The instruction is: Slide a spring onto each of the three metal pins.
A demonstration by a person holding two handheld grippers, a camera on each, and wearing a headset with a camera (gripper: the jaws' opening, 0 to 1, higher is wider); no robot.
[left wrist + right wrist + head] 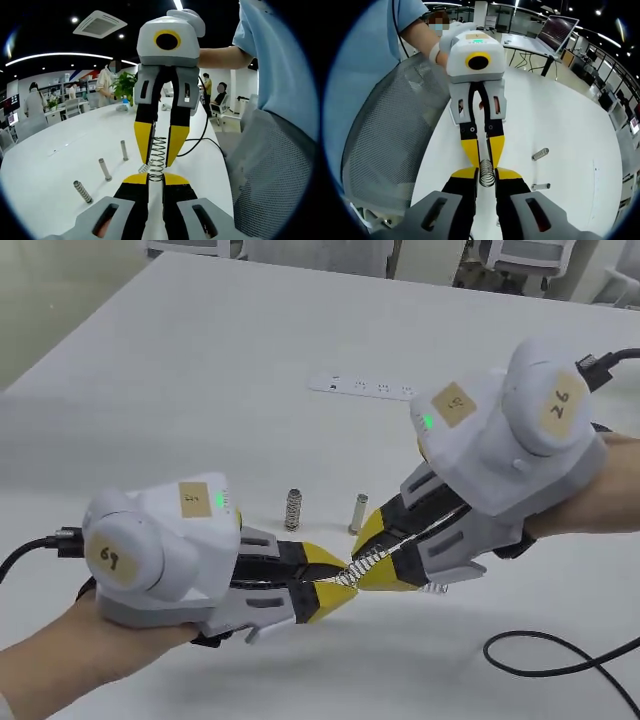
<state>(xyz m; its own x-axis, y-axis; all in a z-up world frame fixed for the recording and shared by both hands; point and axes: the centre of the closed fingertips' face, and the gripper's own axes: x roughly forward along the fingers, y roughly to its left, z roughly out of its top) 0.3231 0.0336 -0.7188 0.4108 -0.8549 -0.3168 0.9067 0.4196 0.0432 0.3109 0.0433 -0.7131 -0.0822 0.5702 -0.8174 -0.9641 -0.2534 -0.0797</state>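
The left claw [340, 582] is gripping the near end of a loose spring [157, 156], which is hanging in the air above the tabletop [200, 390], bridging the two claws. Behind it one pin [293, 508] is standing upright with a spring already on it. A bare pin [358, 513] is standing just beside that, and a second bare pin [124, 150] is standing further along the row. The right claw [362, 562] is pinching the other end of the same loose spring, so both are appearing clamped on it at once.

This is looking like a hand-over or a re-grip. To do it well, one claw should be letting go only once the other is gripping firmly across the coils near one end, leaving the opposite end open. Then the spring should be coming down upright and straight over a bare pin, without crushing the coils.
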